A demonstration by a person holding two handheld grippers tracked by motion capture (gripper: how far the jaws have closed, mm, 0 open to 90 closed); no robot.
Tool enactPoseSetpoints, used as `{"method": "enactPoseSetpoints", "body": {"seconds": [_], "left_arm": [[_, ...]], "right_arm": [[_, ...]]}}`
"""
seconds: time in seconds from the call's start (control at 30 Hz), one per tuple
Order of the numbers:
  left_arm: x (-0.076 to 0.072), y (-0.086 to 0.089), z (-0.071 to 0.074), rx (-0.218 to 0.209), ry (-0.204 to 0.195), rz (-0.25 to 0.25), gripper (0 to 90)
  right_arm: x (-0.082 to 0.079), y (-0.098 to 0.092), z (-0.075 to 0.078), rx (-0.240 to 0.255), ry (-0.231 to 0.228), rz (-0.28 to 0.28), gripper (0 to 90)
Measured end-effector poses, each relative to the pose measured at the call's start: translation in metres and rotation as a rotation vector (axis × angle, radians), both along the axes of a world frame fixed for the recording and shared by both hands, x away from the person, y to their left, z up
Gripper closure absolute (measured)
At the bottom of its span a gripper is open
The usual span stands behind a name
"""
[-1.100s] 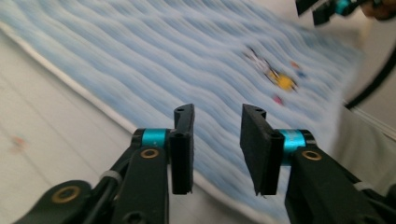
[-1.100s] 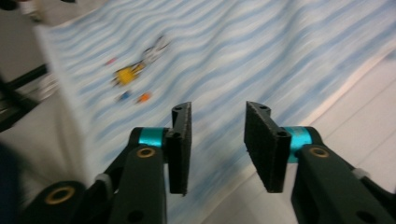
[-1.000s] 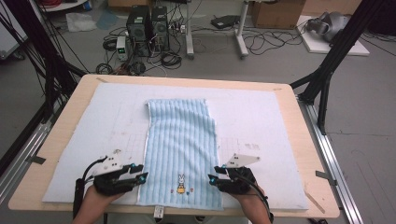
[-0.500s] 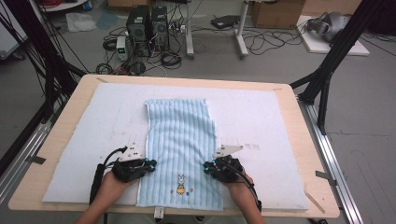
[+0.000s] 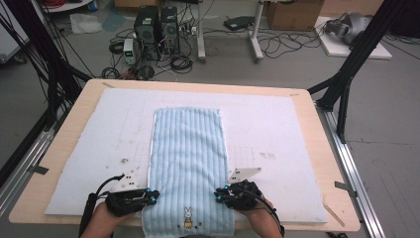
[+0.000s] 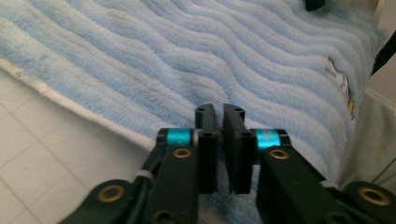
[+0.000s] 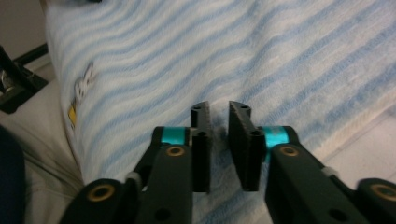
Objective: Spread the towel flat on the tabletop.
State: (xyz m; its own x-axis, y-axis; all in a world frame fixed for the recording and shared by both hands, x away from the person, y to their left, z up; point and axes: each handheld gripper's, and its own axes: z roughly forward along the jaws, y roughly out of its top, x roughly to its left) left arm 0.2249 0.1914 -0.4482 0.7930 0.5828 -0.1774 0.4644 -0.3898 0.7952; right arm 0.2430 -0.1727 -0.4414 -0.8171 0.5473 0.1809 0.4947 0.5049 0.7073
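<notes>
Terry-soft blue towel [image 5: 188, 158] lies lengthwise on the white mat [image 5: 84, 148]; at its near corners, left gripper [image 5: 148, 196] and right gripper [image 5: 221, 194], after clamping, have just eased slightly apart, each pinching an edge, apparently ready to lift and fold.

Fluffy ribbed terry towel [image 5: 188, 153], matt white foam mat [image 5: 277, 124] w/ wood table [image 5: 322, 148]
</notes>
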Motion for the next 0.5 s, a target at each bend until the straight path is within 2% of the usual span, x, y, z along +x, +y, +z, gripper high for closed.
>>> {"method": "enactPoseSetpoints", "body": {"seconds": [0.07, 0.1, 0.2, 0.23, 0.27, 0.33, 0.4, 0.5], "left_arm": [[0.003, 0.003, 0.004, -0.028, -0.018, 0.022, 67.3], [0.006, 0.005, 0.006, -0.051, -0.024, 0.042, 61.7], [0.016, 0.014, 0.012, -0.098, -0.057, 0.093, 54.7], [0.022, 0.017, 0.014, -0.099, -0.068, 0.101, 54.4], [0.027, 0.019, 0.016, -0.107, -0.073, 0.116, 54.3], [0.04, 0.023, 0.02, -0.12, -0.08, 0.142, 53.7], [0.051, 0.027, 0.024, -0.13, -0.083, 0.168, 53.5], [0.067, 0.031, 0.028, -0.14, -0.084, 0.198, 53.2]], "right_arm": [[0.002, -0.003, 0.003, 0.041, -0.012, -0.039, 67.4], [0.006, -0.005, 0.005, 0.054, -0.04, -0.058, 63.8], [0.017, -0.012, 0.009, 0.073, -0.082, -0.162, 57.6], [0.023, -0.013, 0.009, 0.071, -0.093, -0.19, 57.4], [0.028, -0.012, 0.009, 0.067, -0.095, -0.198, 57.4], [0.037, -0.007, 0.007, 0.054, -0.088, -0.191, 58.5], [0.043, 0.002, 0.003, 0.016, -0.081, -0.16, 62.4], [0.045, 0.013, -0.002, -0.055, -0.077, -0.109, 79.9]]}}
